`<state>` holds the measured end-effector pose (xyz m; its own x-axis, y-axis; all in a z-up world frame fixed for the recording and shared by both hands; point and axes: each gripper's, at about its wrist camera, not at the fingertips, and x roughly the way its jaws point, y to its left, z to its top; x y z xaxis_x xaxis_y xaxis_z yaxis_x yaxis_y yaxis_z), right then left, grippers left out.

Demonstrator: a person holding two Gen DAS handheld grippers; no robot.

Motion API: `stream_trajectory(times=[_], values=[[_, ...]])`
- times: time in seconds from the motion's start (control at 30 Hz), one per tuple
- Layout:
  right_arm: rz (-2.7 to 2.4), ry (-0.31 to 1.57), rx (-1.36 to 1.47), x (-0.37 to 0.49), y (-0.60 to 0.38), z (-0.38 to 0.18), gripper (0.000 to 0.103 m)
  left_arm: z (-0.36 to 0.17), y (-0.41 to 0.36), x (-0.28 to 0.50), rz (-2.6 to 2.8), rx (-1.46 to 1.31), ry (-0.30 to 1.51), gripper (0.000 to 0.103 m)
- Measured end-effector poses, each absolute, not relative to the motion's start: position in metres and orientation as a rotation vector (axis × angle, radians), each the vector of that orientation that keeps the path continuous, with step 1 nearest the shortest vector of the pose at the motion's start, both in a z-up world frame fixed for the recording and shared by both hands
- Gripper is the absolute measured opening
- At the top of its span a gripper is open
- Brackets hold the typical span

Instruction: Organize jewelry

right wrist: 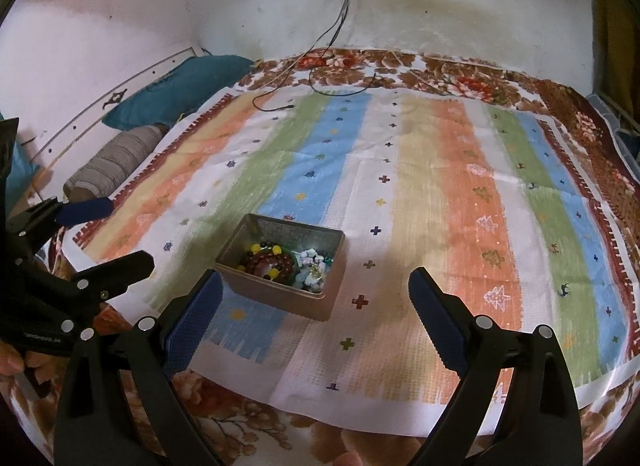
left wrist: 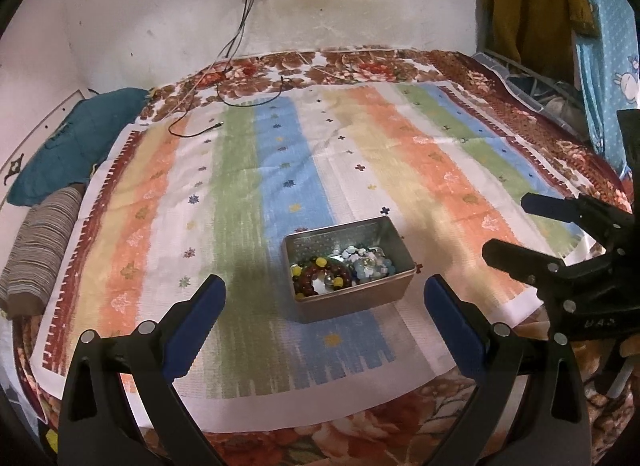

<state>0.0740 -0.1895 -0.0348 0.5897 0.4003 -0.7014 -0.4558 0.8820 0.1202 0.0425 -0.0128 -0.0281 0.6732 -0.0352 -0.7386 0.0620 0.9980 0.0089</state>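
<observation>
Holding beaded bracelets (left wrist: 325,270), rectangular metal tin (left wrist: 352,294)

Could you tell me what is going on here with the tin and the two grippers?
A person holds a gripper in each hand above a bed covered with a striped cloth. An open metal tin sits on the cloth, holding bead bracelets jumbled together. The left gripper and the right gripper are both open, hold nothing, and point toward the tin. No jewelry lies outside the tin, so the sorting seems not yet begun.
</observation>
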Motion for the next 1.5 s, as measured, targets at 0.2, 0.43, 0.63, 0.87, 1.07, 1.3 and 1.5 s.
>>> stream_trajectory(times=[0.2, 0.43, 0.63, 0.87, 1.07, 1.3, 1.5], values=[[0.491, 0.798, -0.066, 0.075, -0.191, -0.035, 0.095, -0.028, -0.014, 0.041, -0.051, 0.031, 0.826, 0.097], [0.466, 0.752, -0.054, 0.070, -0.196, -0.030, 0.095, -0.026, -0.014, 0.041, -0.050, 0.032, 0.817, 0.097], [0.481, 0.732, -0.081, 0.066, -0.191, -0.029, 0.098, -0.022, -0.010, 0.040, -0.055, 0.010, 0.801, 0.097], [0.468, 0.741, -0.079, 0.068, -0.190, -0.031, 0.098, -0.017, -0.009, 0.037, -0.066, -0.003, 0.781, 0.097], [0.463, 0.742, -0.067, 0.069, -0.192, -0.031, 0.098, -0.017, -0.010, 0.037, -0.074, 0.005, 0.775, 0.097], [0.458, 0.736, -0.038, 0.071, -0.198, -0.031, 0.098, -0.017, -0.010, 0.036, -0.073, 0.006, 0.773, 0.097], [0.460, 0.733, -0.051, 0.070, -0.196, -0.031, 0.098, -0.016, -0.013, 0.035, -0.059, 0.026, 0.763, 0.097]])
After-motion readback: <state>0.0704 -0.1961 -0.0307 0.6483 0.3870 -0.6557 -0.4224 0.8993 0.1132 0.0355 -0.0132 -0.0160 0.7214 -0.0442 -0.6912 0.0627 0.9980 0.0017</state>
